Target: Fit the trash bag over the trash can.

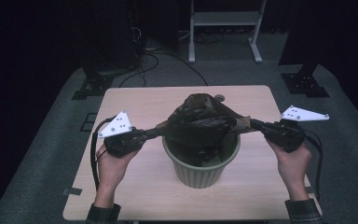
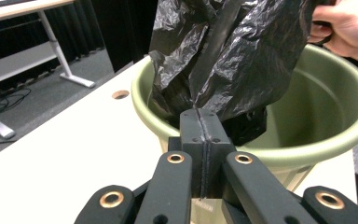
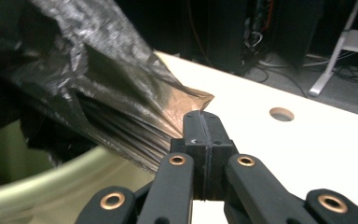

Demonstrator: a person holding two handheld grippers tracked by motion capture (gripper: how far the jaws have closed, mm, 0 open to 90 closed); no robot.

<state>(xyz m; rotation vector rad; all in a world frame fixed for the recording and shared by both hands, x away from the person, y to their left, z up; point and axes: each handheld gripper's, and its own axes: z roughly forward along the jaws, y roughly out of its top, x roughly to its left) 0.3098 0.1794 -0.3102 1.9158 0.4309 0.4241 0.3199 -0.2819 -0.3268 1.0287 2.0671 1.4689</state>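
Observation:
A black plastic bag is stretched over a green bin at the middle of the table, its lower part hanging inside the bin. My left gripper pinches the bag's left edge, jaws shut on the film just above the bin's rim. On the other side my right gripper is shut on the bag's right edge, where the film pulls taut into a thin point at the jaw tips. Both grippers lie about level, pulling the bag apart over the bin.
The light wooden table has a small round hole near its far edge. Beyond it stand a white desk frame, dark stands and floor cables. A hand holds the right gripper across the bin.

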